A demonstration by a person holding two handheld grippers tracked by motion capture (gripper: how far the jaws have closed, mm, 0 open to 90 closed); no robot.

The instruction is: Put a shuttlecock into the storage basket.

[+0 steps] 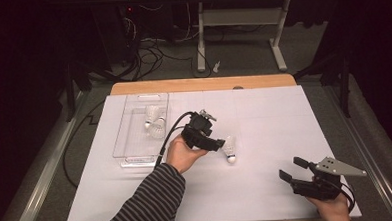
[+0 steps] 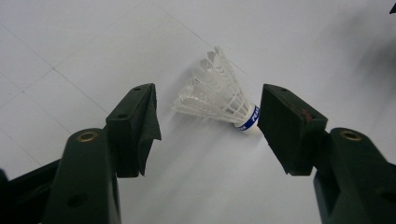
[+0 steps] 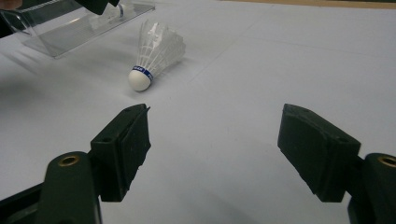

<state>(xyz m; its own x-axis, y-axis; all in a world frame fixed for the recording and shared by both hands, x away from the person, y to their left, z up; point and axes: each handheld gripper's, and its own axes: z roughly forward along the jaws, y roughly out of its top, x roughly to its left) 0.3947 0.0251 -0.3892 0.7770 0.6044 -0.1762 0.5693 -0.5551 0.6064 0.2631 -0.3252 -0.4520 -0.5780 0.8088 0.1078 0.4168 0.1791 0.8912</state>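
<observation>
Shuttlecock [image 2: 224, 100] lies on the surface [image 1: 264, 117] just ahead of the wide left tool [image 2: 208, 123], between its jaws' line; right tool [image 3: 215, 151] gapes wide, empty, well apart.

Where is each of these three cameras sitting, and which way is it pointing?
High view: sits above the person's side, looks forward and down on the table with its clear tray; a striped sleeve, both hands, the left claw and the right claw show.
Left gripper view: rides on the left claw, looks down at the shuttlecock; its two open jaws show.
Right gripper view: rides on the right claw, looks low across the table; its open jaws show.
Shared: all three views show the same shuttlecock lying on the white table.
</observation>
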